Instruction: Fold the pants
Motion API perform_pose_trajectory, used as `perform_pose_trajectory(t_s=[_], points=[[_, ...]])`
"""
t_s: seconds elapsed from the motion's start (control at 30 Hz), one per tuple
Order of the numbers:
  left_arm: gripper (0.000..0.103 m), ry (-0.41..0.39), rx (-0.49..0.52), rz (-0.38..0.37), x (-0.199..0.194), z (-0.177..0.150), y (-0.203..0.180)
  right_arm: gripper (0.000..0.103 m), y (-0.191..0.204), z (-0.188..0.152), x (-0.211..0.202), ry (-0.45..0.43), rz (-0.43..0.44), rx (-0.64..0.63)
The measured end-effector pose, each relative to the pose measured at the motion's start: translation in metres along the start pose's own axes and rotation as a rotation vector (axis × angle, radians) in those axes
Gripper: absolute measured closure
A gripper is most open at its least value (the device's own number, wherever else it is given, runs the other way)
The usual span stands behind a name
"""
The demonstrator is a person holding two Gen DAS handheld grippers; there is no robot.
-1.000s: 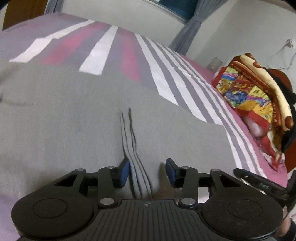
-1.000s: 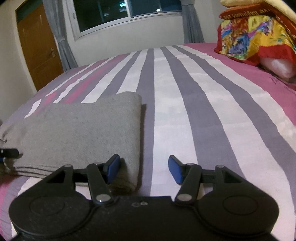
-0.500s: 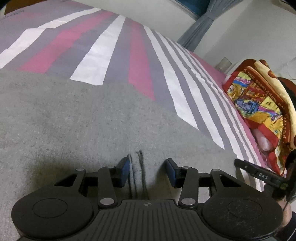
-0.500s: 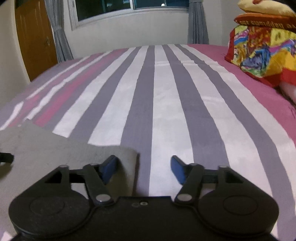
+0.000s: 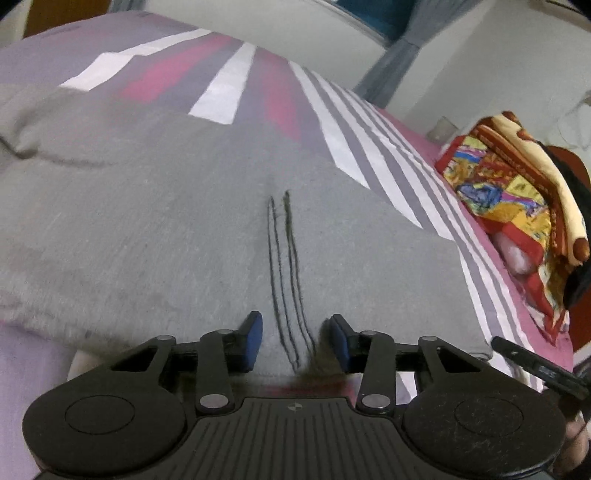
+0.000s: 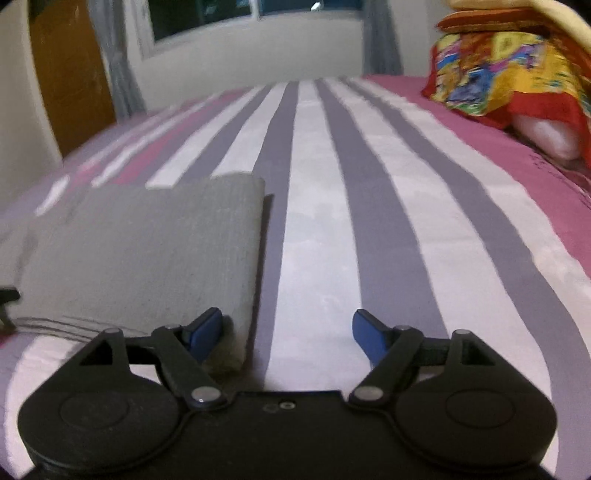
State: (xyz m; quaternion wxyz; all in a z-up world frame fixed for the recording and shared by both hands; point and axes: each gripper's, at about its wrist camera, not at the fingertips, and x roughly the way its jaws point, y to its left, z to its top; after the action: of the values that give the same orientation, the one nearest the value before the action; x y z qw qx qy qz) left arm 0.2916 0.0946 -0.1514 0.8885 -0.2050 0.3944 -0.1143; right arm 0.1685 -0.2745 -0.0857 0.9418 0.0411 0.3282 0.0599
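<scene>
On the striped bed in front of you, the grey pants lie folded into a thick flat stack, with the near edge facing your grippers. Your left gripper sits low at that near edge, its jaws partly apart; the 2 blue pads straddle the dark lines running up the cloth, and neither pad presses on the fabric, so nothing is clamped. Your right gripper is at the stack's right near corner, and its jaws have just been opening and now stand wide apart. Its left pad is against or just over the corner of the pants, while the right pad hangs over the bare white stripe; the cloth is not pinched between them. From the right wrist view the pants fill the left side, their folded right edge running straight away from you beside a grey stripe. A colourful blanket pile sits well apart at the far right of the bed. Beyond the bed stand a window, curtains and a brown door.
</scene>
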Motion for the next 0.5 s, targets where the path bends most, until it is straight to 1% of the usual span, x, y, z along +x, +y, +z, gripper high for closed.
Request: perform_pose_trajectory(t_s=[0.03,0.1,0.17,0.2,0.27,0.3,0.33,0.4,0.47,0.5], points=[[0.062,-0.007,0.014,0.004,-0.001,-0.003,-0.001,0.025,0.0,0.0,-0.007,-0.03,-0.004,-0.001],[0.061,-0.03,0.047,0.015,-0.003,-0.008,-0.002,0.025,-0.001,-0.001,-0.014,-0.054,-0.01,0.007],[0.061,-0.061,0.067,0.033,-0.015,-0.01,-0.007,0.023,-0.001,-0.004,-0.014,-0.042,-0.015,-0.013],[0.061,-0.107,0.052,0.019,-0.028,-0.011,-0.006,0.023,0.0,-0.005,-0.012,-0.034,-0.032,-0.034],[0.055,-0.195,-0.008,-0.005,-0.054,-0.018,0.01,0.023,-0.001,-0.006,-0.013,-0.038,-0.056,-0.049],[0.042,-0.239,-0.059,-0.006,-0.069,-0.024,0.026,0.023,-0.003,-0.005,-0.014,-0.046,-0.05,-0.036],[0.033,-0.274,-0.098,0.004,-0.08,-0.029,0.039,0.022,-0.006,-0.005,-0.017,-0.059,-0.046,-0.019],[0.032,-0.338,-0.191,0.055,-0.103,-0.038,0.074,0.018,-0.012,-0.003,-0.02,-0.083,-0.043,0.019],[0.032,-0.377,-0.316,0.08,-0.12,-0.043,0.113,0.018,-0.015,-0.003,-0.02,-0.097,-0.036,0.059],[0.032,-0.397,-0.373,0.081,-0.125,-0.045,0.129,0.018,-0.017,-0.002,-0.019,-0.098,-0.034,0.075]])
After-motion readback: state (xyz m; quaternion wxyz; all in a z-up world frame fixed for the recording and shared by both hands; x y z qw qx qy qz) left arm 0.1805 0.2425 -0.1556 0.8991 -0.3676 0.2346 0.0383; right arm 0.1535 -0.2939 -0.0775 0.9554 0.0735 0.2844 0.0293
